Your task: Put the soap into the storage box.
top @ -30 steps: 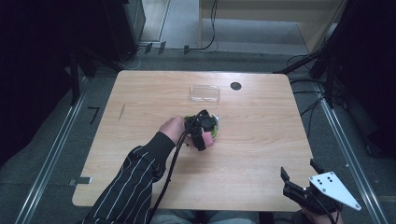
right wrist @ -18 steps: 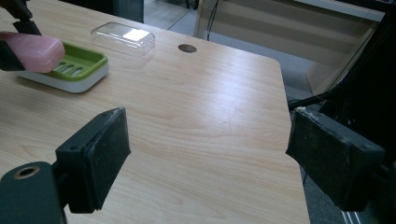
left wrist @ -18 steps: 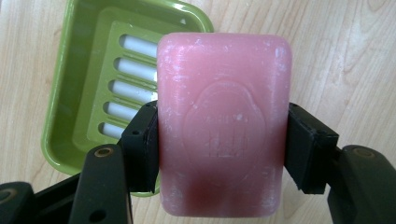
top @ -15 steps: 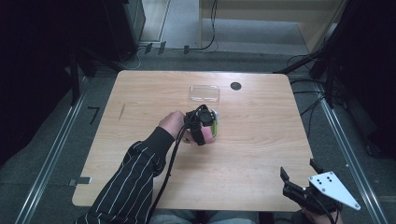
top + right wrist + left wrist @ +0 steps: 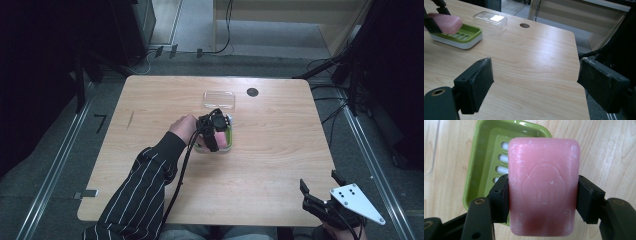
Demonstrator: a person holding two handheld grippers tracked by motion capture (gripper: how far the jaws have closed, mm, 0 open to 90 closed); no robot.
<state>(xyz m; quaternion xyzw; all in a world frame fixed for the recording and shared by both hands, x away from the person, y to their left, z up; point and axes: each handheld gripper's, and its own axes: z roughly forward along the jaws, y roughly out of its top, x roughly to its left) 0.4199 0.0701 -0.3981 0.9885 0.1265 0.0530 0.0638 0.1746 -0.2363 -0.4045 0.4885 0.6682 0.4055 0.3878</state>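
The left gripper, clamped on the soap, has carried it over the dish; lowering comes next.

Wooden table on grey floor, dark surroundings.

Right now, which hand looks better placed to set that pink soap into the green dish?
Left. The left gripper already clamps the pink soap just above the green dish; the right gripper hangs open near the table's edge.
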